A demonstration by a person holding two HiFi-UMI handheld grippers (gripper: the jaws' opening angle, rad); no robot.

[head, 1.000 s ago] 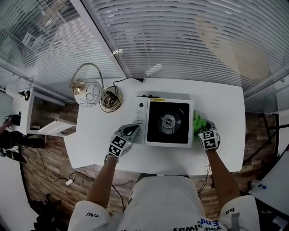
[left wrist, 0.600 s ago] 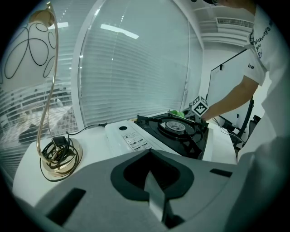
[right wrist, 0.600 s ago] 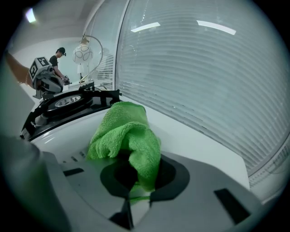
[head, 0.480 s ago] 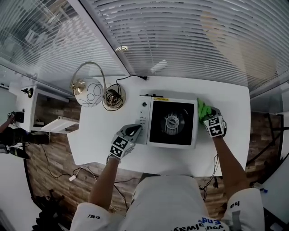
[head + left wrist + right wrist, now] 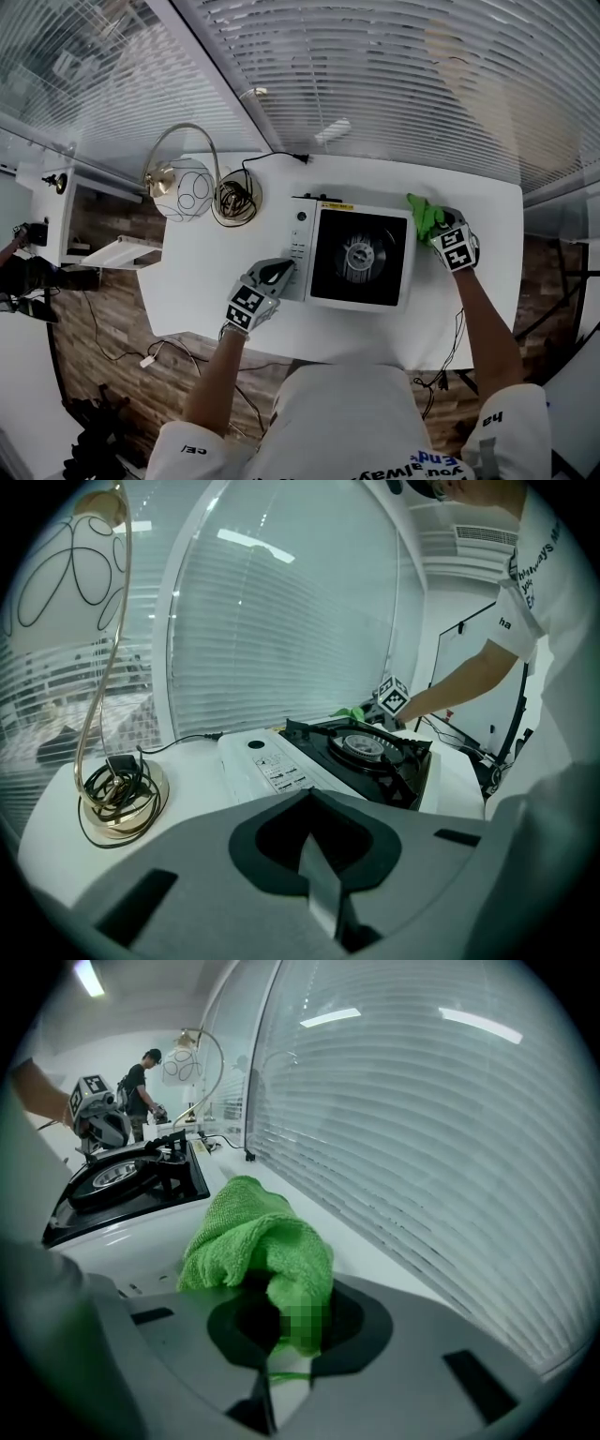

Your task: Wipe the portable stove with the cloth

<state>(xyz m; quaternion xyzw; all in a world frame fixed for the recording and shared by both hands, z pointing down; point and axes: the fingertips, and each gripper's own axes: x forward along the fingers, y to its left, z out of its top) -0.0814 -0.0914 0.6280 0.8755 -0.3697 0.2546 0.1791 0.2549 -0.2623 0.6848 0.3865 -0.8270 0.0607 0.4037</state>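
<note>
The portable stove (image 5: 356,255) has a white body, a black top and a round burner, and it sits mid-table. My right gripper (image 5: 437,228) is shut on a bunched green cloth (image 5: 424,214), which lies against the stove's far right corner. In the right gripper view the cloth (image 5: 258,1237) bulges out of the jaws, with the stove (image 5: 131,1180) to its left. My left gripper (image 5: 274,273) is shut with nothing in it, beside the control panel at the stove's left front. In the left gripper view the stove (image 5: 361,752) lies just ahead.
A lamp with a patterned globe shade (image 5: 184,192) and a coiled cable on its gold base (image 5: 233,202) stand at the table's far left. A black power cord (image 5: 281,157) runs along the back edge. Window blinds rise close behind the white table (image 5: 202,272).
My right gripper has slid the cloth away from me along the stove's right side, from near the front to the far right corner. The left gripper has stayed put.
</note>
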